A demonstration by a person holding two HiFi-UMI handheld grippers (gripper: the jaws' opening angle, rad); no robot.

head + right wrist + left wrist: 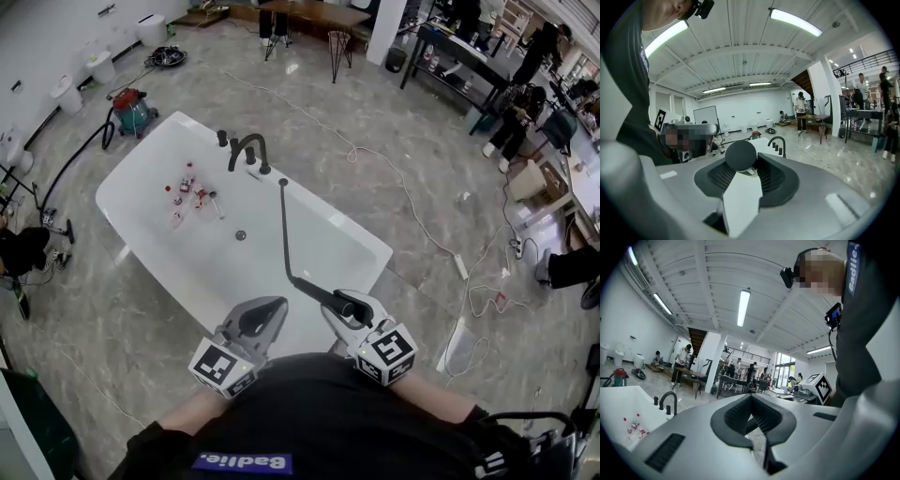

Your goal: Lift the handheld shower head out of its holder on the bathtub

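While the right gripper (343, 302) is clamping the shower head (740, 155), the left gripper (751, 398) is hanging shut (shirt (242, 461): "Badlie."). Only the head view is showing the hose (282, 225).

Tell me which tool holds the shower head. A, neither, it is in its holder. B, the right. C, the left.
B: the shower head is clamped in the right tool, with its hose running back to the tub; the left tool holds nothing.
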